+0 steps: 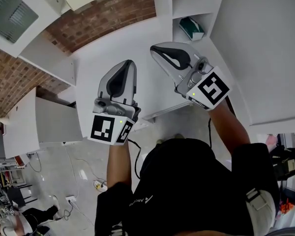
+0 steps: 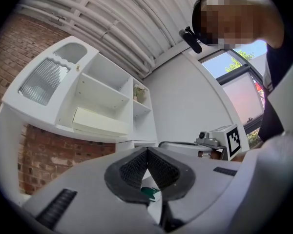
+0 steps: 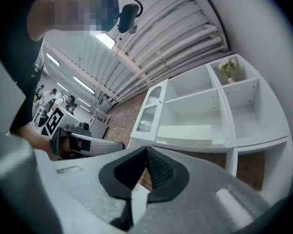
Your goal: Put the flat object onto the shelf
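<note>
Grippers number two, both held up before one white shelf unit [image 3: 223,111] that is set against a brick wall [image 1: 113,14]. The left gripper [image 2: 146,151] has its fingers pressed together on nothing. The right gripper [image 3: 146,151] also has its fingers closed tip to tip, empty. One flat cream slab [image 3: 185,132] lies on the bottom board of the unit's wide middle compartment, well apart from both grippers. One small plant [image 3: 228,69] stands in the top narrow compartment. Both gripper views show the plant, while the head view does not. Only the head view shows plainly one teal-green object [image 1: 191,28] in a small compartment; the left gripper view catches just a green sliver past its fingers. The left forearm [image 1: 119,163] reaches straight ahead. The right forearm [image 1: 232,127] angles inward, so that the right gripper tilts toward the left one.
</note>
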Motion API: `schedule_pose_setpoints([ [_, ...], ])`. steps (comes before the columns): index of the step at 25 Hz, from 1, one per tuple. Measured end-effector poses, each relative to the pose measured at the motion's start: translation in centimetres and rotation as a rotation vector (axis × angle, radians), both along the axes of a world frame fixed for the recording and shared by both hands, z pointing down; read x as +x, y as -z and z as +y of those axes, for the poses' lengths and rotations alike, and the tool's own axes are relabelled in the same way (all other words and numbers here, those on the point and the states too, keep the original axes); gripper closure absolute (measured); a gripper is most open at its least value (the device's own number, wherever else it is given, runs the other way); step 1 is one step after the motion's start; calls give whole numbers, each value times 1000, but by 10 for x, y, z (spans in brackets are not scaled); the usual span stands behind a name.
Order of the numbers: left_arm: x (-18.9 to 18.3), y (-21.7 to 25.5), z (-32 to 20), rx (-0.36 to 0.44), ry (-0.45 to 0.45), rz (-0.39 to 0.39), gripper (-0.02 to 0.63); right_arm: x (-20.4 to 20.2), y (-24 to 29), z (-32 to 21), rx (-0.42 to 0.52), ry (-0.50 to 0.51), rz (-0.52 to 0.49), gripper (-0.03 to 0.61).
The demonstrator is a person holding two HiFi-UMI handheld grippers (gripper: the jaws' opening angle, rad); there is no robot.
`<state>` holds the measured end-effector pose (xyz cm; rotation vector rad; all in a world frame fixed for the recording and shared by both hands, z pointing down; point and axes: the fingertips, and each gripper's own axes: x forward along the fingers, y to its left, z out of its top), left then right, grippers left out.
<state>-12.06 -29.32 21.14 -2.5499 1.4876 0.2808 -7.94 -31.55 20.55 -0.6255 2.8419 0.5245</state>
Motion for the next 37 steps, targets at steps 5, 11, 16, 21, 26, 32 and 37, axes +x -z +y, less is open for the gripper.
schedule_pose_setpoints([
  [5,5,-5,3,8,8,-17,616,4,-10,10,-50,12,-30,577],
  [11,10,-13,10,6,12,-3,617,9,-23,18,-75,-7,-44,578],
  [16,7,-18,13,-6,21,14,617,10,-31,21,-75,-20,-35,578],
  [21,6,-18,17,-6,28,14,615,9,-35,26,-78,-12,-25,578],
  [26,9,-16,19,-3,34,11,615,12,-32,27,-68,-2,-24,578],
  [32,9,-15,16,-2,37,8,616,12,-29,24,-78,5,-26,578],
  [37,9,-15,14,-5,44,10,616,15,-28,21,-56,8,-27,578],
])
